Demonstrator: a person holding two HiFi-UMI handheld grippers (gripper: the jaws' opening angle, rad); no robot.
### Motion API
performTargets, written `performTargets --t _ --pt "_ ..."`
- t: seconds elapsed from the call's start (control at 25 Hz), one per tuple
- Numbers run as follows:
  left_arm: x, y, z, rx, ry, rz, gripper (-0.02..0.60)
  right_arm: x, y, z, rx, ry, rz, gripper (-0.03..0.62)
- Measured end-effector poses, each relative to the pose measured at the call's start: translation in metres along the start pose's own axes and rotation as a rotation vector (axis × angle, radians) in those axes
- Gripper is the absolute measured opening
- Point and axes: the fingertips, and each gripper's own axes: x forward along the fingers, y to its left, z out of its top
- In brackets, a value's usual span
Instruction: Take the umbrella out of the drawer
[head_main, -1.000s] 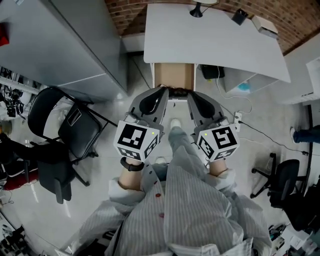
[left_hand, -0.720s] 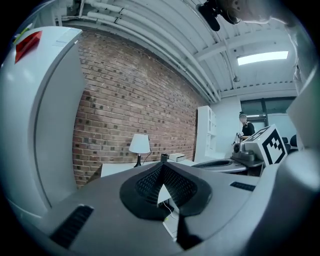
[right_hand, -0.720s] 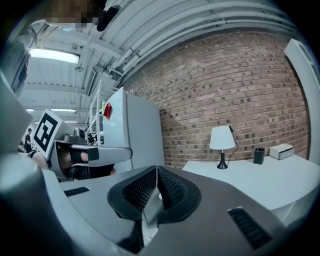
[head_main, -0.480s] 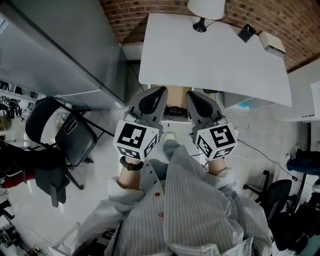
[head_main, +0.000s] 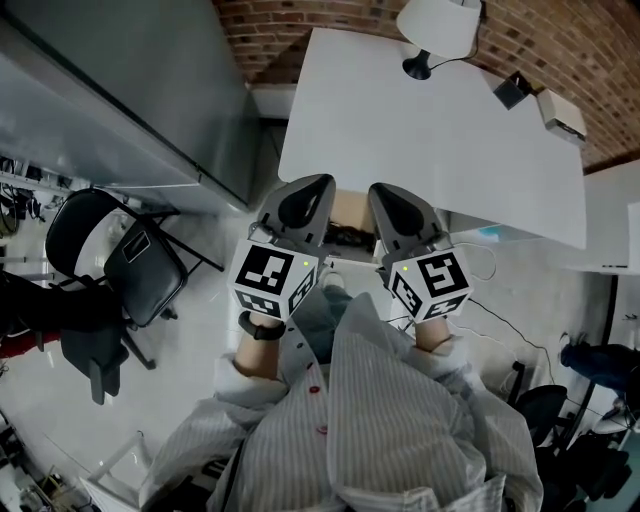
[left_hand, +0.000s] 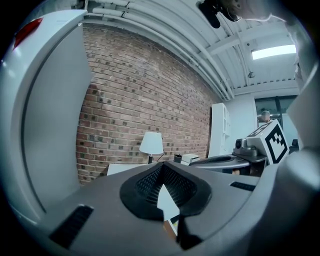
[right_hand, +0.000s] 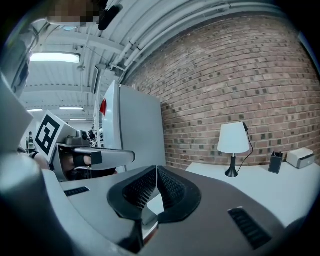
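Note:
In the head view my left gripper (head_main: 312, 186) and right gripper (head_main: 385, 190) are held side by side, pointing at the front edge of a white desk (head_main: 420, 130). Between them, under the desk, shows a wooden drawer unit (head_main: 350, 210) with a dark shape (head_main: 350, 237) at its near edge. I cannot tell whether that shape is the umbrella. In the left gripper view the left gripper (left_hand: 162, 167) has its ribbed pads meeting at the tips, with nothing between them. The right gripper (right_hand: 156, 170) is shut and empty too.
A white lamp (head_main: 437, 25) and small boxes (head_main: 560, 112) stand on the desk by the brick wall. A tall grey cabinet (head_main: 120, 90) is at the left, with a black chair (head_main: 120, 260) beside it. Cables (head_main: 500, 300) and office chairs (head_main: 560, 420) lie at the right.
Both grippers and I have moved forward toward the desk. The desk's front edge now hides more of the wooden drawer unit. The jaws look the same.

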Motion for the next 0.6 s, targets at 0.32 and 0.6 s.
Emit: performTargets --t 0.32,0.6 --pt "0.004 0.022 -0.005 -0.014 0.022 0.0 0.008 0.019 0.003 -0.002 0.014 0.023 -0.005 0.037" --pt "-0.011 0.04 -0.03 -0.043 0.04 0.034 0.008 0.034 0.022 -0.018 -0.022 0.057 0.014 0.037"
